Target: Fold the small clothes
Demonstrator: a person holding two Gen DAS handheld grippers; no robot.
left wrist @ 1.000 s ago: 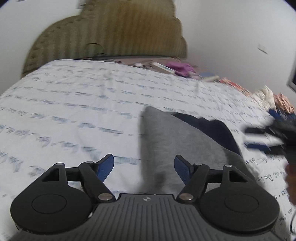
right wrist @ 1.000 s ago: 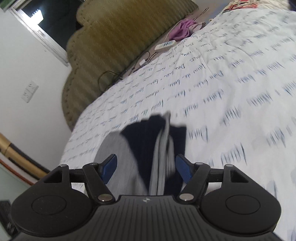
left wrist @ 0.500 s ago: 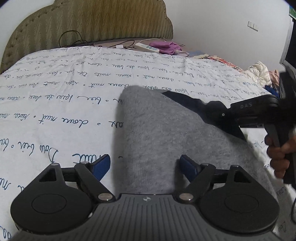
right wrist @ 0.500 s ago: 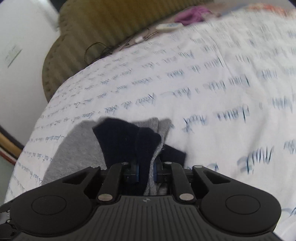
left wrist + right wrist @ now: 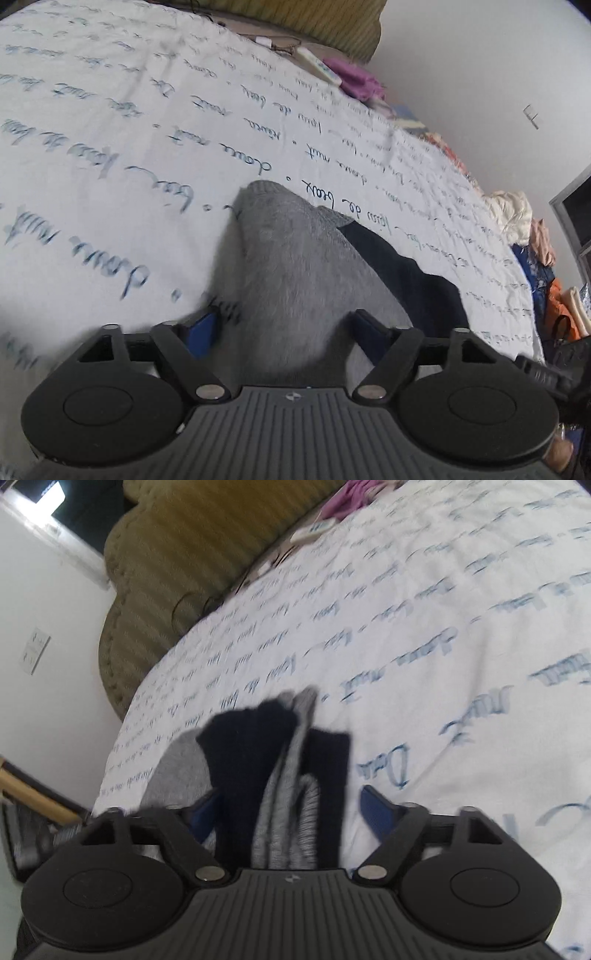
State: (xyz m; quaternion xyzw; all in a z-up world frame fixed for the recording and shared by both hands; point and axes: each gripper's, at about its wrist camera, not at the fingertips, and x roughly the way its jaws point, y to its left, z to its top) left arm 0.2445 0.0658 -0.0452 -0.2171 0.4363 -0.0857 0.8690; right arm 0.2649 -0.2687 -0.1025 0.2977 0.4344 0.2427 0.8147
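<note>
A small grey garment with dark navy parts (image 5: 295,266) lies on the white bedspread with blue script (image 5: 129,122). My left gripper (image 5: 284,328) is open, its blue-padded fingers either side of the grey cloth's near end. In the right wrist view the garment (image 5: 280,760) shows as bunched navy and grey folds running between the fingers of my right gripper (image 5: 291,808), which is open around them. The right gripper's black body shows at the lower right of the left wrist view (image 5: 546,373).
An olive padded headboard (image 5: 192,550) stands at the far end of the bed. A purple cloth (image 5: 354,77) and a white remote (image 5: 317,66) lie near it. A heap of clothes (image 5: 532,236) sits at the bed's right side. A white wall (image 5: 48,646) stands left.
My right gripper, shut on the folds half a second ago, has opened. My left gripper has stayed open and moved closer over the grey cloth.
</note>
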